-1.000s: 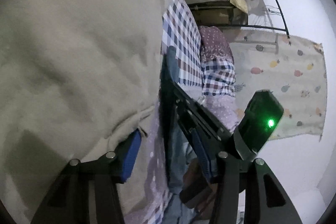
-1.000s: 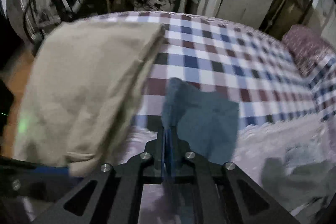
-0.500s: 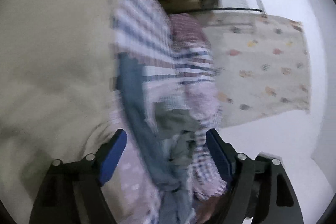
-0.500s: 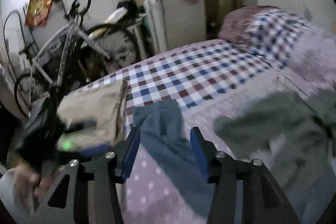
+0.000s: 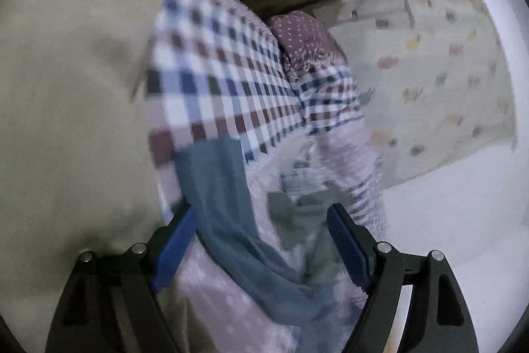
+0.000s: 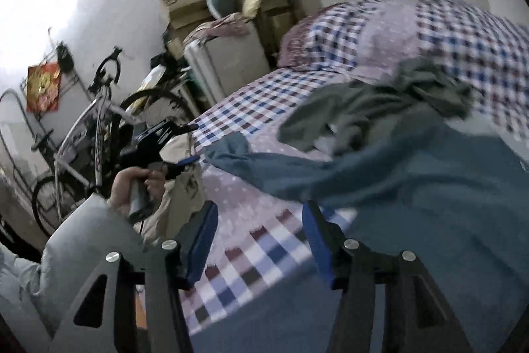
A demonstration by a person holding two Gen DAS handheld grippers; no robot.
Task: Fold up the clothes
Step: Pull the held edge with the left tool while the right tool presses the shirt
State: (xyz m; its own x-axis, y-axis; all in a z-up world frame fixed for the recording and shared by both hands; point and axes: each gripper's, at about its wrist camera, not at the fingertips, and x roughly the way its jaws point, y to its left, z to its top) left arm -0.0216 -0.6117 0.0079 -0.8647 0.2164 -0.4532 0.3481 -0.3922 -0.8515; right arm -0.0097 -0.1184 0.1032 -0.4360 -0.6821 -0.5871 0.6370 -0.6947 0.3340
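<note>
Blue cloth (image 5: 228,220) lay stretched over checked bed cover (image 5: 211,81) — beige garment (image 5: 72,121) flat just beside it, at left in left wrist view. Left gripper (image 5: 261,247) fingers spread wide, nothing between, hovering above blue cloth. Right gripper (image 6: 261,240) fingers also parted and empty, over bed edge. Grey crumpled garment (image 6: 363,108) piled beyond blue cloth, touching it. Hand (image 6: 132,184) in grey sleeve (image 6: 82,240) seen gripping left tool's handle near beige garment. Bicycle (image 6: 96,134) behind bed — both views motion-blurred.
</note>
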